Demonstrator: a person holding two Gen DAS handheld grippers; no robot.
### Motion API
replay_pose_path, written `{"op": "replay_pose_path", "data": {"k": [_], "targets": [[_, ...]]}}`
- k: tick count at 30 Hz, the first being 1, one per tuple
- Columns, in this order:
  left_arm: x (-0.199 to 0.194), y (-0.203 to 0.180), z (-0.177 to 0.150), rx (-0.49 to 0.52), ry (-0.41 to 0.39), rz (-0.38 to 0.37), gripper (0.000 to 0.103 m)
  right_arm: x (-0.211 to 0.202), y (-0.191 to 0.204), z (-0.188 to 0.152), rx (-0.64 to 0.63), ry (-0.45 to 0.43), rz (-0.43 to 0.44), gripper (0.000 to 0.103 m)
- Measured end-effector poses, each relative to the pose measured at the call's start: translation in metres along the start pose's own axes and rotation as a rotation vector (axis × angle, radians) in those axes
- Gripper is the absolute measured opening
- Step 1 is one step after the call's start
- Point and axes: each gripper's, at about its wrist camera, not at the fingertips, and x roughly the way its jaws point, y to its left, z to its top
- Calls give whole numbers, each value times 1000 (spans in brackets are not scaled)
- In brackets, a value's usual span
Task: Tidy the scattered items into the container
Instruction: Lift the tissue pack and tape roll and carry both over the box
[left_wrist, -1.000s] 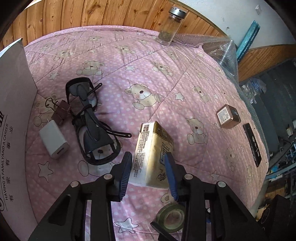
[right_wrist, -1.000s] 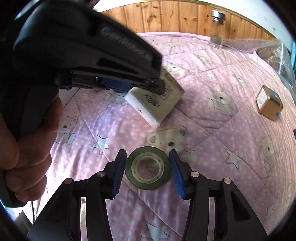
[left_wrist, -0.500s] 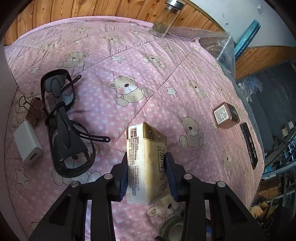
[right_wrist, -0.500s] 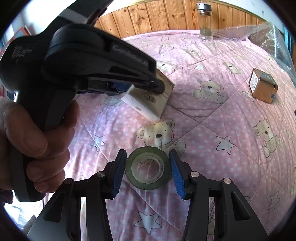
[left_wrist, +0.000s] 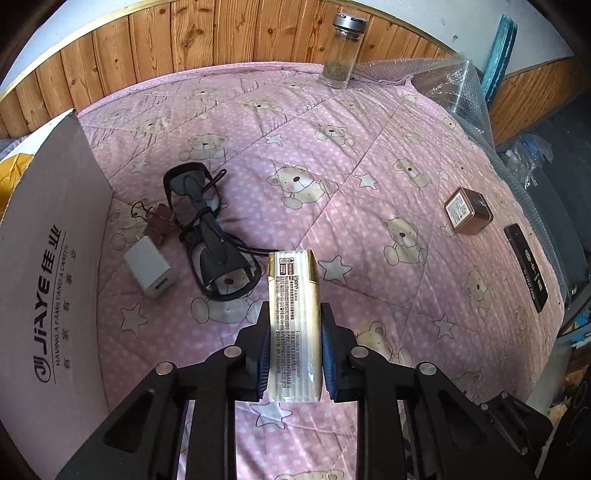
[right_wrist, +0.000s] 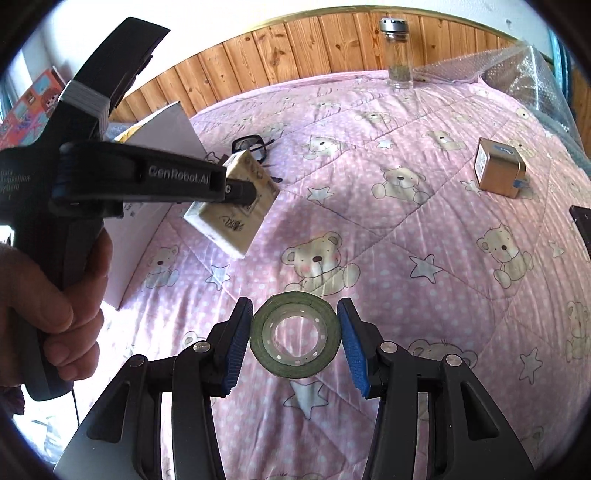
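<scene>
Two sunglasses (left_wrist: 207, 236), one charger (left_wrist: 149, 267), one jar (left_wrist: 341, 51)

Bright daylight, soft shadows, strong fisheye distortion

Two close, forward-facing wrist views over one quilt (left_wrist: 369, 155)

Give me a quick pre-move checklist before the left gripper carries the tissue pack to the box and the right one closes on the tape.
1. Left gripper clamped on tissue pack: ok.
2. Pack lifted off the quilt, seen from the right wrist: ok.
3. Cardboard box within view on the left: ok.
4. Room inside the box: cannot tell.
5. Tape roll centred between the open right gripper pads: ok.
6. Right pads touching the tape: not ok, gaps on both sides.
</scene>
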Motion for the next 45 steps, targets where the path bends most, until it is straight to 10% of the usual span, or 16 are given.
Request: {"op": "replay_pose_path", "data": {"k": [45], "targets": [[-197,63,-118,-126,-200,-43,24,-107,132,21,-317,-101,144,50]]}}
